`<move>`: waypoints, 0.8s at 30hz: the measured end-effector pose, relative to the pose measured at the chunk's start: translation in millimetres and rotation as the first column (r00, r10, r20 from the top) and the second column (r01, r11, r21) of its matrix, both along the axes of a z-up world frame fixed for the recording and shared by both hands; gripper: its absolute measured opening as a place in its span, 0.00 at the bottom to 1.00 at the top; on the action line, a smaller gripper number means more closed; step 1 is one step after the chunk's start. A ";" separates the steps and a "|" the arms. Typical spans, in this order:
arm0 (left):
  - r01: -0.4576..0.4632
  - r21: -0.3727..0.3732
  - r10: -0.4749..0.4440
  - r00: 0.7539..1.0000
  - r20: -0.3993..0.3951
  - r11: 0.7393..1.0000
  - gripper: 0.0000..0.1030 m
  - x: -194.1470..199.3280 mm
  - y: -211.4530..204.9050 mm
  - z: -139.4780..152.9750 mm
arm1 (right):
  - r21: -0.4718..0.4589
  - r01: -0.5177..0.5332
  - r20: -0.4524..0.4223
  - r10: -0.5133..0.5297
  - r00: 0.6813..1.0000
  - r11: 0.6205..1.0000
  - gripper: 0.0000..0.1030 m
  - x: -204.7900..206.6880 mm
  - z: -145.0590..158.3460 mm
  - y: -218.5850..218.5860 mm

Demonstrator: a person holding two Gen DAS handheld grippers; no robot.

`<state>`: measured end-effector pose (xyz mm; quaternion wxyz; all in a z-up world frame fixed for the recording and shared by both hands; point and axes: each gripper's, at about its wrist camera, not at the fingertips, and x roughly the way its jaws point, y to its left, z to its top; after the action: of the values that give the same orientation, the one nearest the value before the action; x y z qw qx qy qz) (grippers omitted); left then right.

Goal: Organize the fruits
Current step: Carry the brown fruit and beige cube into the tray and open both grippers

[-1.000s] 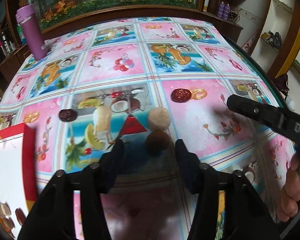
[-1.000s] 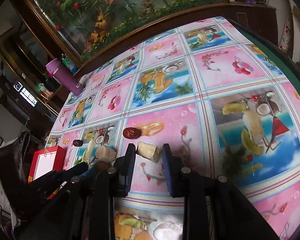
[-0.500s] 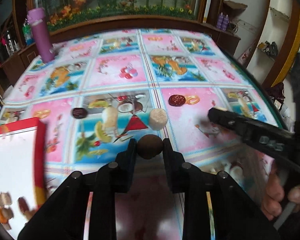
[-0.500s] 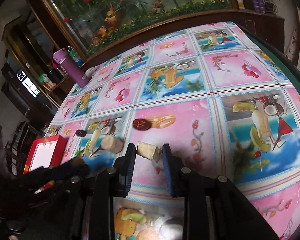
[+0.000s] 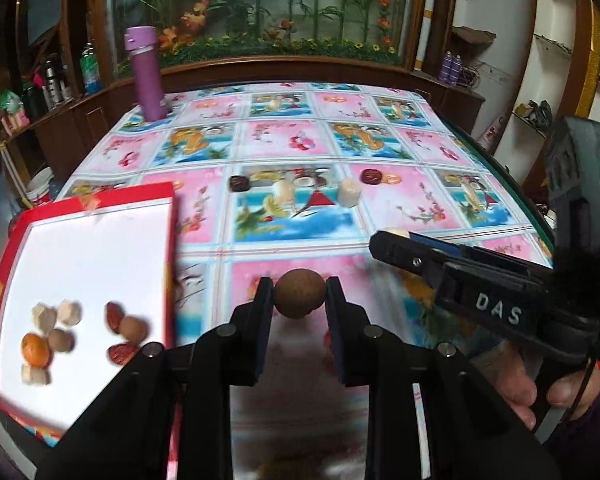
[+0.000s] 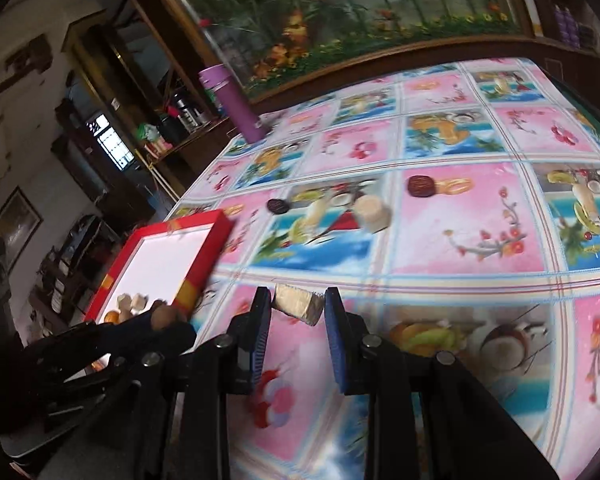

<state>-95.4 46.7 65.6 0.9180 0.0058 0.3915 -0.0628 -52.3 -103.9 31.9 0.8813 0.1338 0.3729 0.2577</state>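
My left gripper (image 5: pixel 300 298) is shut on a round brown fruit (image 5: pixel 299 293) and holds it above the table, right of the red-rimmed white tray (image 5: pixel 88 264). The tray holds several fruits (image 5: pixel 52 336). My right gripper (image 6: pixel 298 306) is shut on a pale cream fruit chunk (image 6: pixel 298 304), also lifted; it shows in the left wrist view (image 5: pixel 396 240) at the right. On the table lie a pale chunk (image 5: pixel 348 194), a dark red fruit (image 5: pixel 371 176) and a dark fruit (image 5: pixel 238 183).
A purple bottle (image 5: pixel 146 74) stands at the table's far left corner. The table has a fruit-patterned cloth (image 5: pixel 400 208); its right edge (image 5: pixel 512 196) curves near the right gripper. A wooden ledge with plants runs behind the table.
My left gripper closed on the brown fruit, lifted it and moved back toward the tray. My right gripper lifted the cream chunk and moved left alongside.
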 end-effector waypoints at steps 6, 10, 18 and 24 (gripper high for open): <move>-0.093 0.024 0.091 0.992 0.083 0.995 0.27 -17.9 26.7 14.7 | -0.098 -0.009 0.052 0.014 0.999 0.995 0.25 -31.2 10.8 30.8; -0.135 0.005 0.134 0.986 0.104 0.991 0.27 -26.8 42.4 20.6 | -0.177 0.011 0.097 0.006 0.995 0.984 0.25 -47.6 21.2 52.2; -0.196 -0.023 0.197 0.971 0.138 0.980 0.27 -43.5 71.9 30.5 | -0.236 0.020 0.168 0.020 0.986 0.972 0.25 -66.4 40.4 89.1; -0.260 -0.030 0.261 0.952 0.157 0.965 0.27 -47.4 105.5 34.4 | -0.258 -0.015 0.177 0.063 0.982 0.966 0.25 -64.4 48.0 122.3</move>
<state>-142.9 152.1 100.0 0.9467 -0.0452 0.3138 0.0575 -116.7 18.4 79.9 0.9166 -0.0125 0.3225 0.2362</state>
